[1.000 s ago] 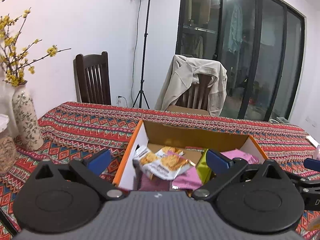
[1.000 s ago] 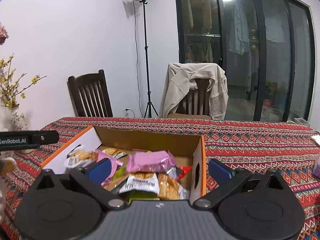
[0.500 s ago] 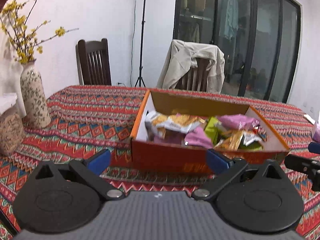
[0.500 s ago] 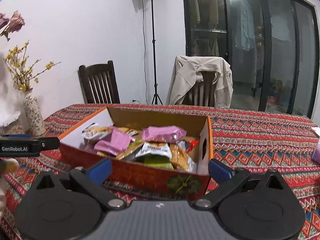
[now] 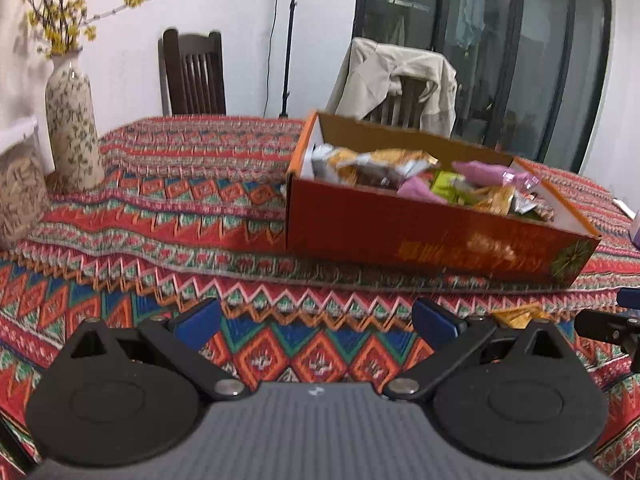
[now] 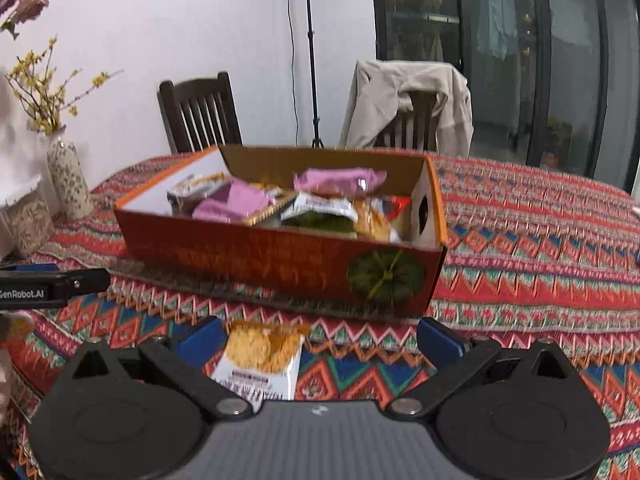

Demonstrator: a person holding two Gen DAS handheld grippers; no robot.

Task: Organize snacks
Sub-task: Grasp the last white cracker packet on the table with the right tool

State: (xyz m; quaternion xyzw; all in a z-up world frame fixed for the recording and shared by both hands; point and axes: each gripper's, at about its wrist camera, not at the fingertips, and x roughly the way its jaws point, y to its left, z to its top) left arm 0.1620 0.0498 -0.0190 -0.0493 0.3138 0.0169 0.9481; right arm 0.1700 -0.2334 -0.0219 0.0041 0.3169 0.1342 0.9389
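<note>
An orange cardboard box [image 5: 420, 236] [image 6: 256, 260] sits on the patterned tablecloth, filled with several snack packets, pink, green and white ones among them. One white-and-orange snack packet [image 6: 262, 354] lies on the cloth in front of the box, between the fingers of my right gripper [image 6: 320, 338], which is open and not touching it. An edge of that packet [image 5: 520, 315] shows at the right in the left wrist view. My left gripper [image 5: 316, 322] is open over bare cloth, short of the box's near left corner.
A patterned vase [image 5: 72, 124] with yellow blossoms and a woven container [image 5: 18, 200] stand at the table's left edge. Two dark chairs [image 6: 200, 112] stand behind the table, one draped with a beige jacket [image 6: 408, 100]. A light stand [image 6: 310, 52] rises by the wall.
Both grippers have pulled back and away from the box, from over its contents to the cloth in front of it. The loose packet has come into view between the right fingers.
</note>
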